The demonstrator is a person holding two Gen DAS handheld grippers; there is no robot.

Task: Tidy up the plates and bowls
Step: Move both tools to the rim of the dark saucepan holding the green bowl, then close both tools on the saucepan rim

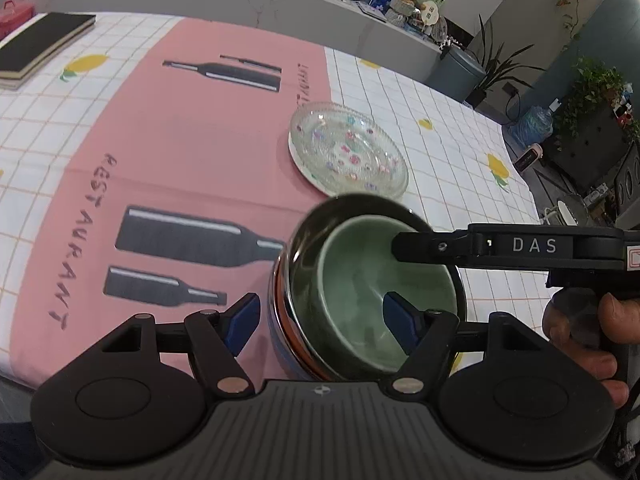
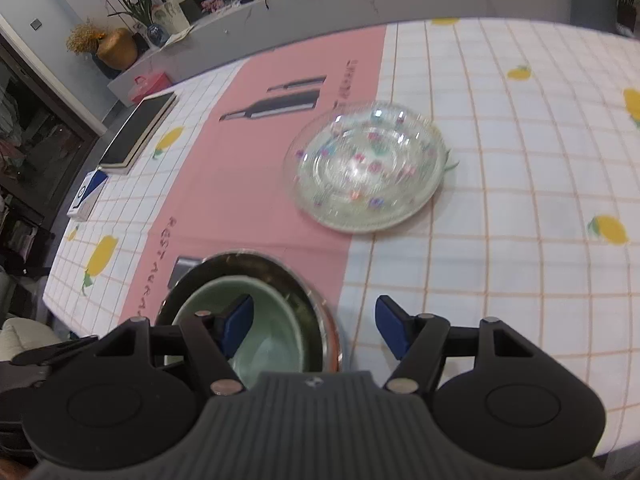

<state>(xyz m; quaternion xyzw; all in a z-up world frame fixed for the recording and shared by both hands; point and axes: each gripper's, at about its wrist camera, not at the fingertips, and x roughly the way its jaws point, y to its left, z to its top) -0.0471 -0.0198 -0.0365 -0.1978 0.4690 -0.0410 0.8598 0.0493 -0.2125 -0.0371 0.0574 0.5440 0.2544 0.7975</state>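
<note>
A green ceramic bowl [image 1: 360, 280] sits nested inside a steel bowl [image 1: 296, 248] near the table's front edge. They also show in the right wrist view, green bowl [image 2: 276, 320] inside the steel bowl [image 2: 288, 276]. A clear glass plate with coloured flowers rests on a white plate [image 1: 348, 152] farther back, also in the right wrist view [image 2: 368, 168]. My left gripper [image 1: 320, 324] is open, its jaws either side of the bowls' near rim. My right gripper [image 2: 314, 328] is open above the bowls' right side; its arm crosses the left wrist view [image 1: 500, 246].
A pink mat printed with bottles [image 1: 180, 152] lies on a chequered lemon tablecloth [image 2: 520, 200]. A black notebook [image 1: 36, 48] lies at the far left. A small blue and white box [image 2: 86, 194] sits by the left edge. A grey counter runs behind the table.
</note>
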